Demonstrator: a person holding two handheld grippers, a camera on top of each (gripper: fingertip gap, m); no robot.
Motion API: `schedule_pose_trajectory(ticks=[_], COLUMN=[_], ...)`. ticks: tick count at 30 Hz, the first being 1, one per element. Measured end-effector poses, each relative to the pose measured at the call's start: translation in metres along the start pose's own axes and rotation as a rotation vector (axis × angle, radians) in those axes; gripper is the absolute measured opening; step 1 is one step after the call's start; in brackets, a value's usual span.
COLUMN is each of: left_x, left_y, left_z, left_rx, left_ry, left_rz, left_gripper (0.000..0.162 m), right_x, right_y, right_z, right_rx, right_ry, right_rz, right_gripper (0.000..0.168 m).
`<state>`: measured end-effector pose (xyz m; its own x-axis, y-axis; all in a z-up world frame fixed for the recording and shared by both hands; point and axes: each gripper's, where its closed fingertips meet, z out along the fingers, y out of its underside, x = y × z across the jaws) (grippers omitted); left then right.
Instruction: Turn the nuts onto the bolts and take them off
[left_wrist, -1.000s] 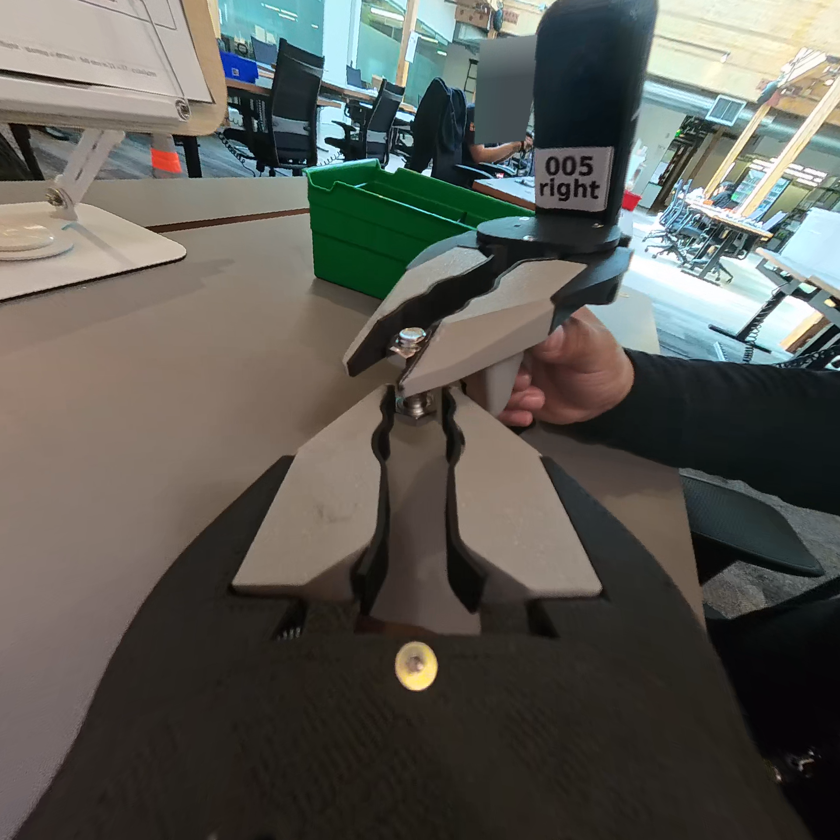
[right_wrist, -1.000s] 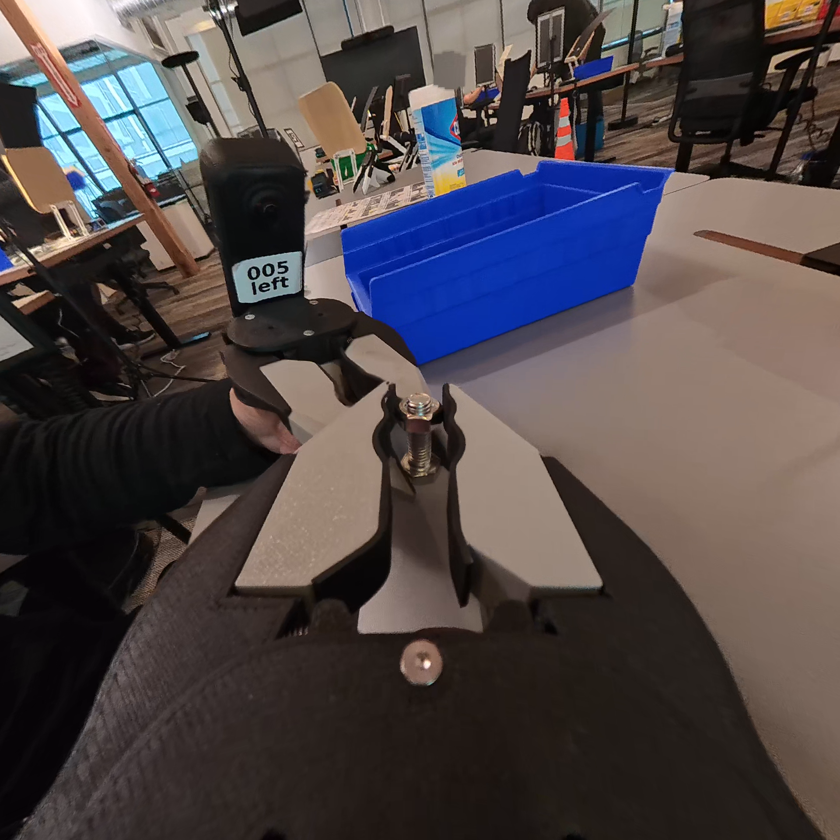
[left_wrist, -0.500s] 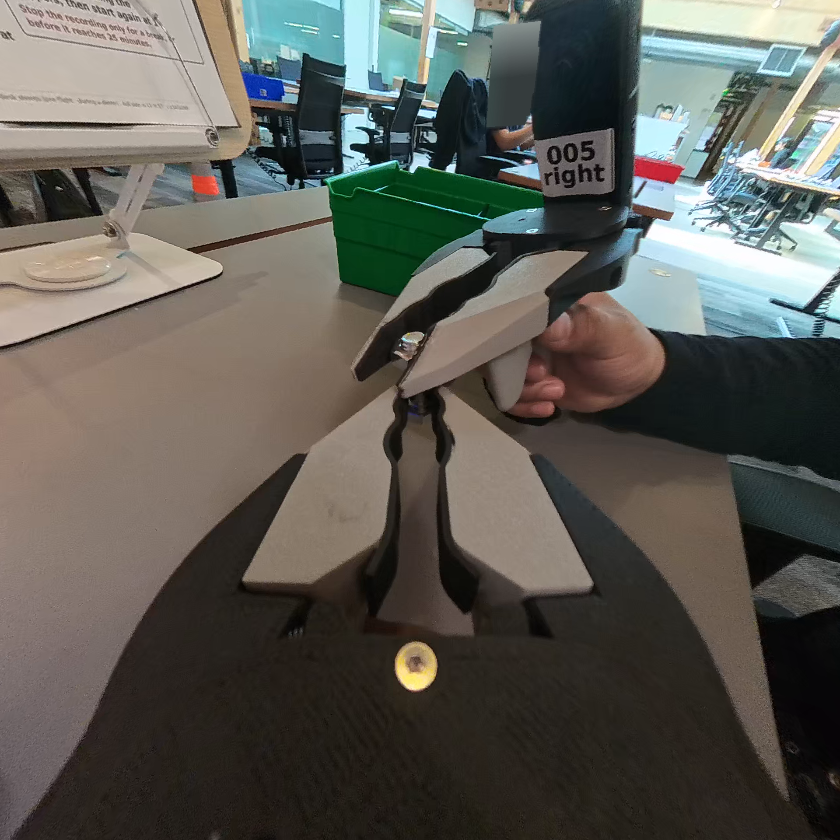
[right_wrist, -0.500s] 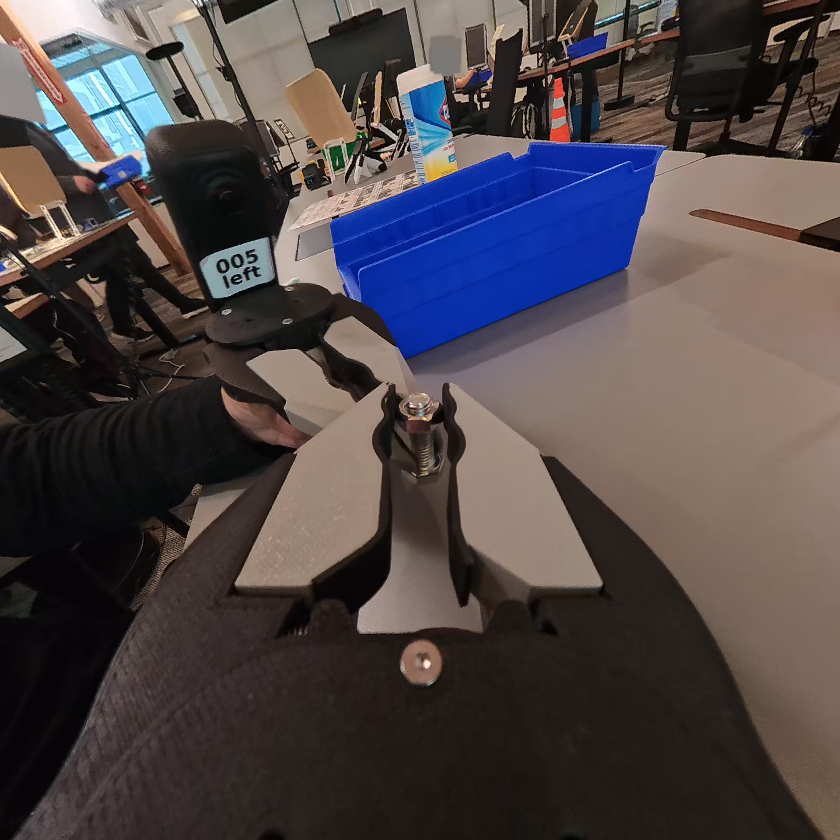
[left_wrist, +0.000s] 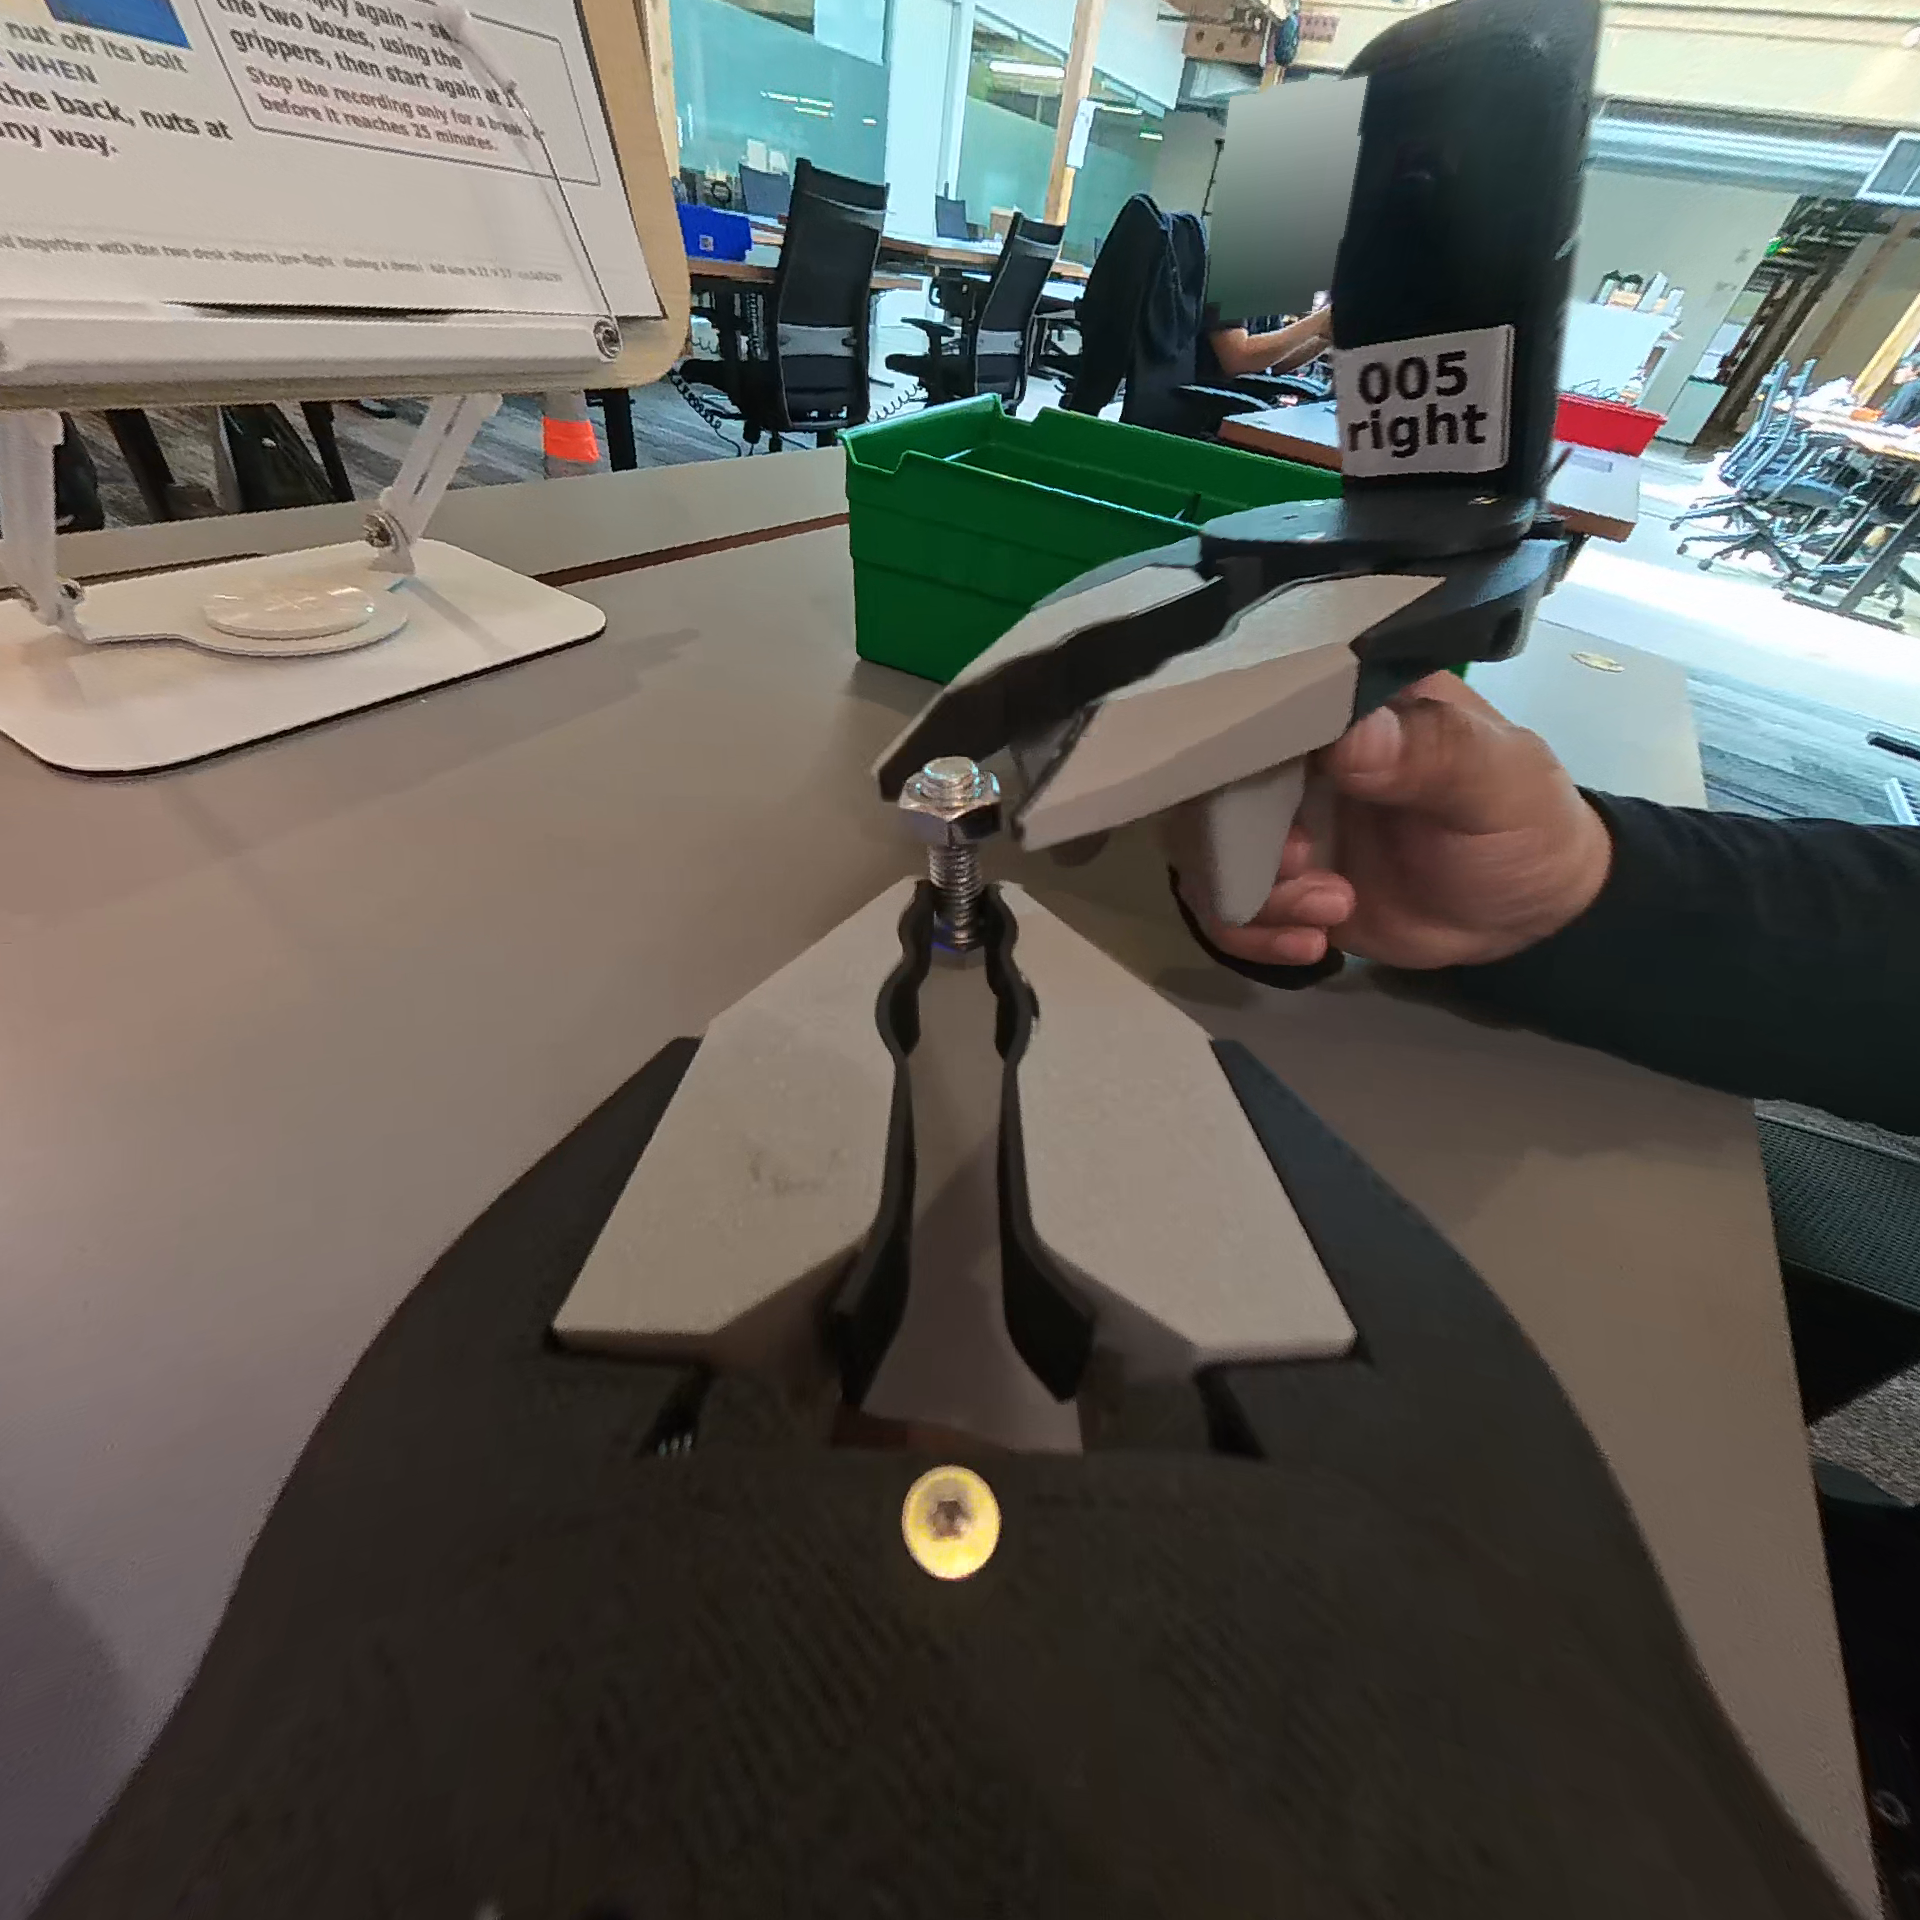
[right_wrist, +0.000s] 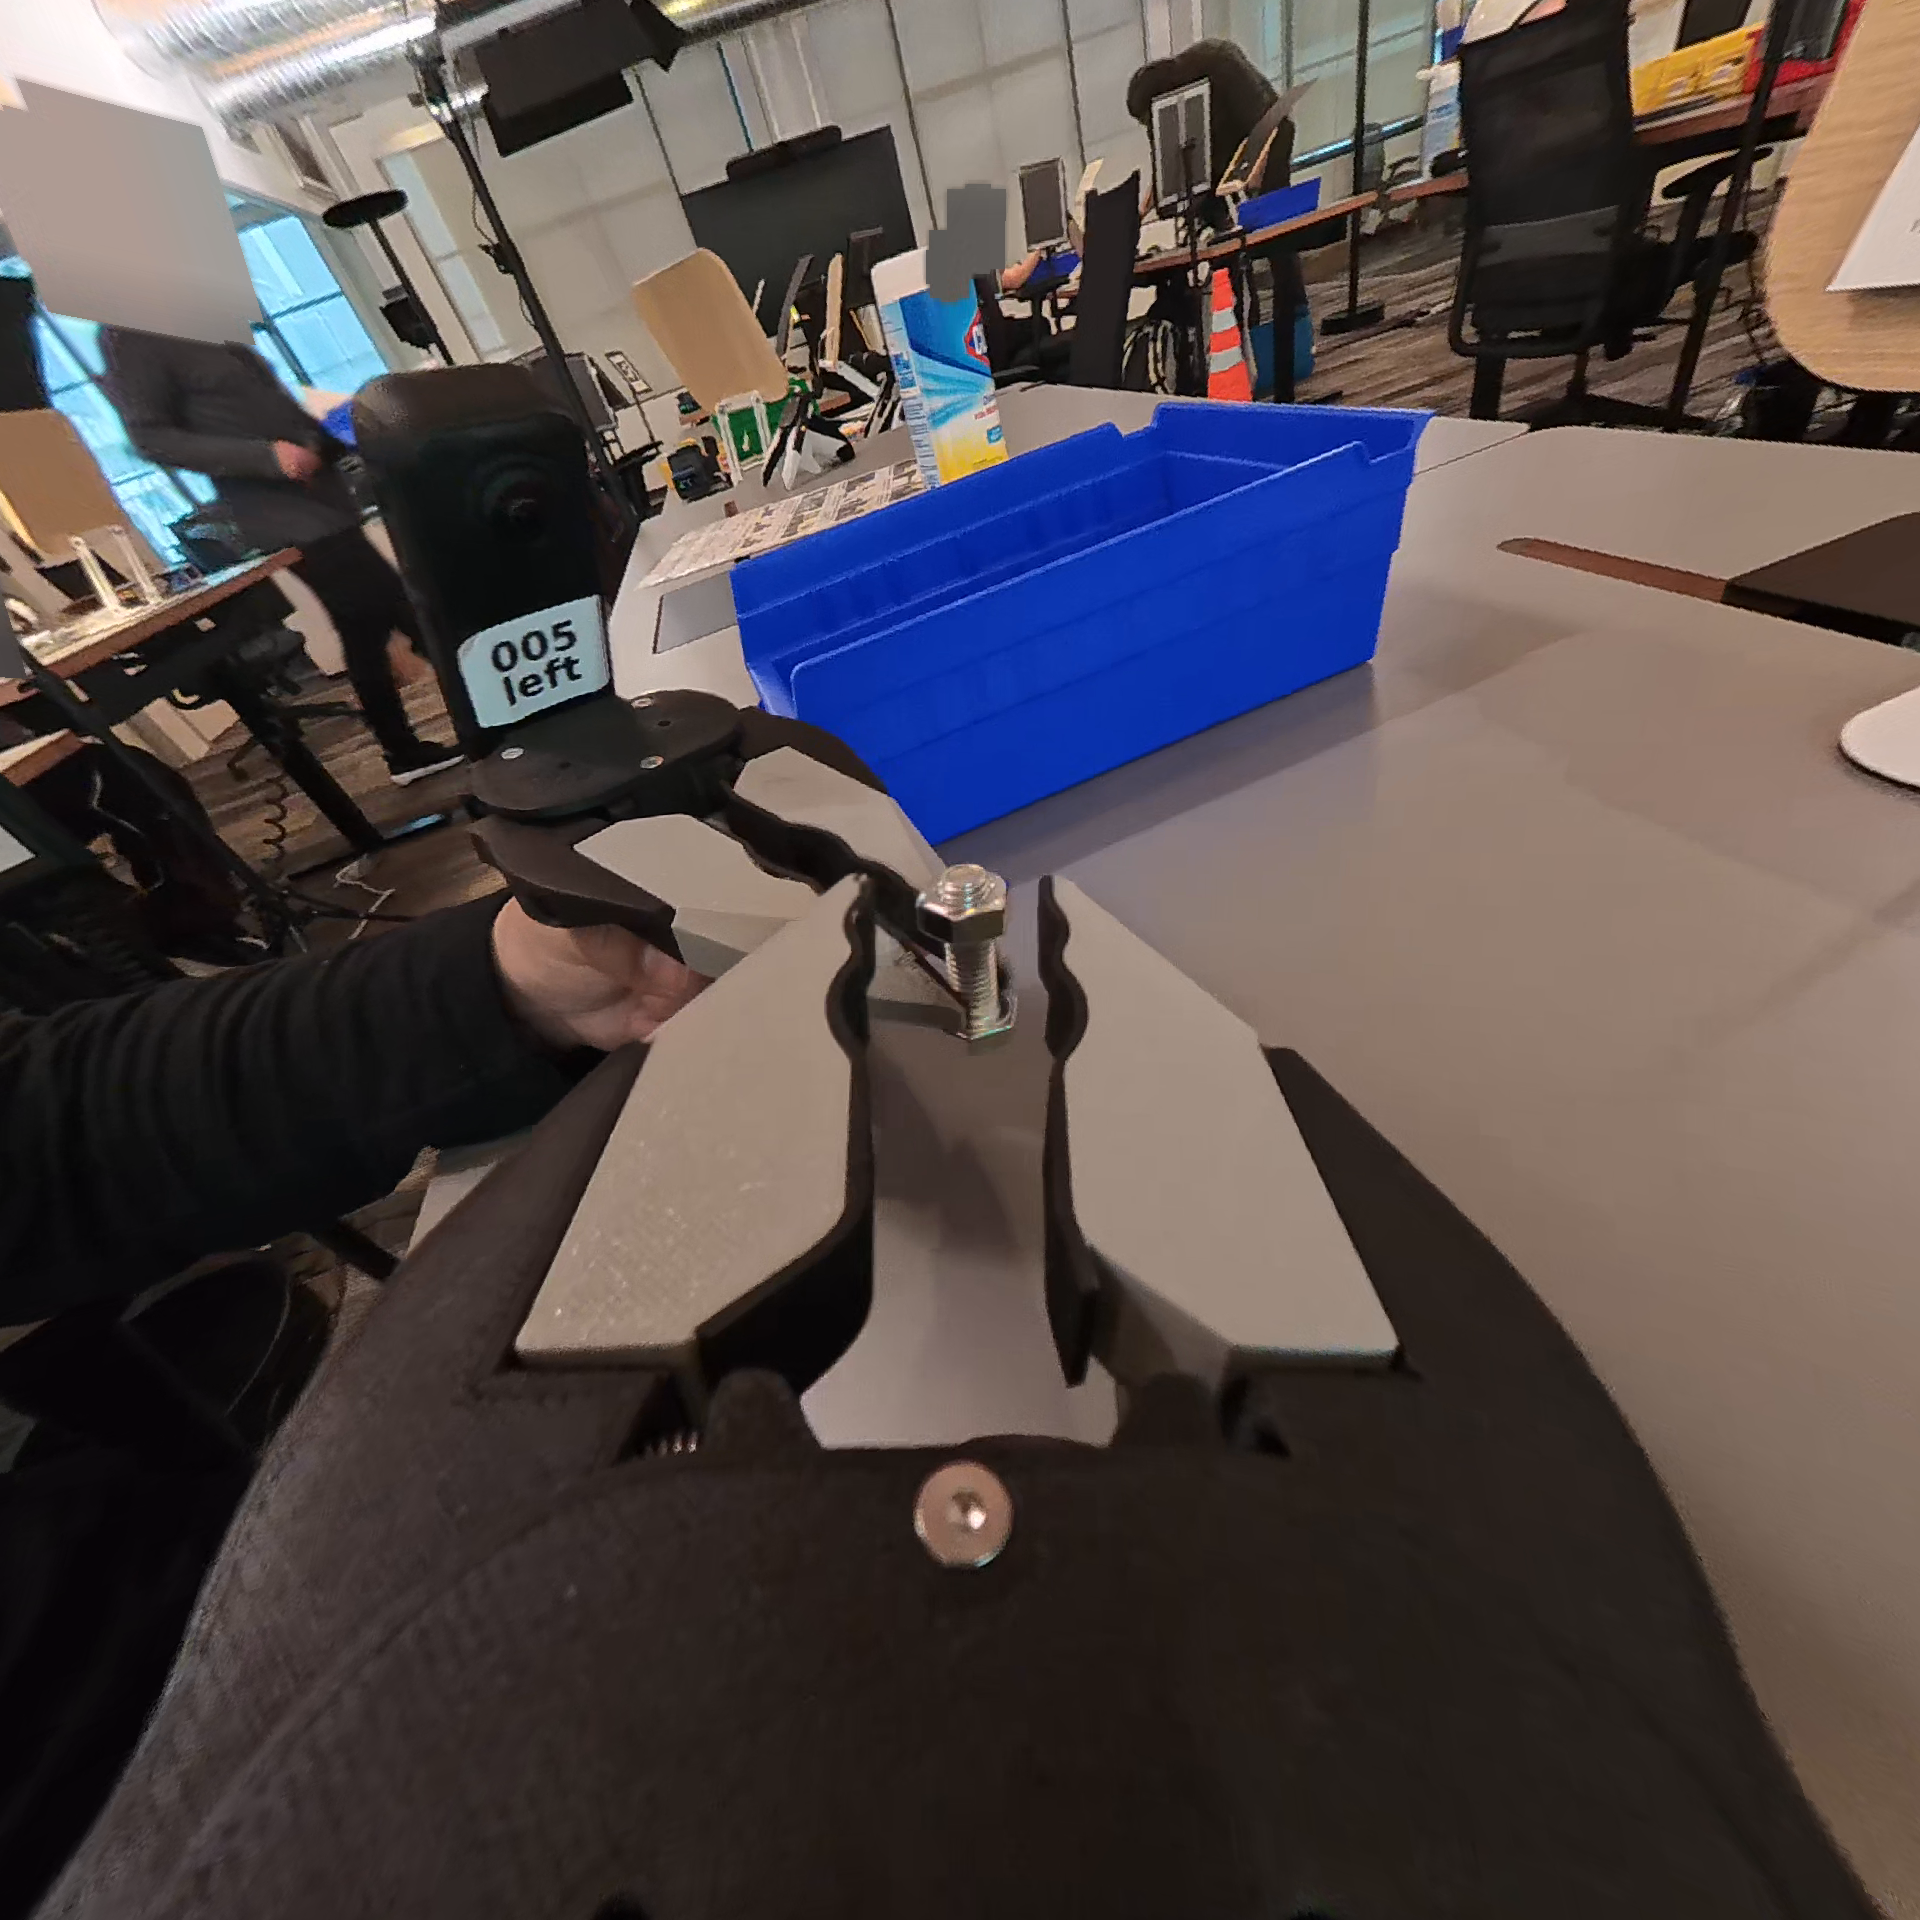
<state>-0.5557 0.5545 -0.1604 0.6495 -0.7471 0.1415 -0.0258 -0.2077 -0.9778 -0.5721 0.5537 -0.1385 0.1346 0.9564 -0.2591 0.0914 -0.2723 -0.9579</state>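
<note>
Left gripper (left_wrist: 954, 920): grey wedge fingers (left_wrist: 764, 1164) wearing black wavy-edged pads, black textured body, brass-coloured screw (left_wrist: 950, 1523) sitting at centre. Right gripper (right_wrist: 951, 935): matching grey fingers (right_wrist: 1195, 1164), silver screw (right_wrist: 963, 1521). Each carrying black upright camera post (right_wrist: 488, 561) bearing white label. Person wearing black long sleeves (right_wrist: 239, 1081).

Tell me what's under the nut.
Below the nut the bolt shows bare thread, running down into the left tool, which is shut on it. That tool's fingers mostly cover the bolt's head in the left wrist view.
</note>
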Motion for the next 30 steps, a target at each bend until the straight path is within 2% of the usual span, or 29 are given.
schedule_pose_trajectory(ticks=[5, 13, 27, 30], left_x=[0.007, 0.01, 0.012, 0.018], left_y=[0.002, -0.001, -0.001, 0.0], left_z=[0.002, 0.001, 0.001, 0.002], left_rx=[-0.013, 0.017, 0.017, 0.01], left_ry=[0.026, 0.085, 0.104, 0.132], left_rz=[0.017, -0.092, -0.123, -0.126], left_gripper=[0.006, 0.007, 0.007, 0.02], right_x=[-0.003, -0.004, -0.005, -0.003], right_y=[0.009, 0.006, 0.006, 0.007], right_z=[0.007, 0.005, 0.004, 0.004], right_rx=[-0.045, -0.045, -0.049, -0.052], right_ry=[-0.006, -0.003, 0.004, 0.011], right_rz=[-0.008, -0.01, -0.022, -0.011], right_gripper=[0.015, 0.015, 0.015, 0.015])
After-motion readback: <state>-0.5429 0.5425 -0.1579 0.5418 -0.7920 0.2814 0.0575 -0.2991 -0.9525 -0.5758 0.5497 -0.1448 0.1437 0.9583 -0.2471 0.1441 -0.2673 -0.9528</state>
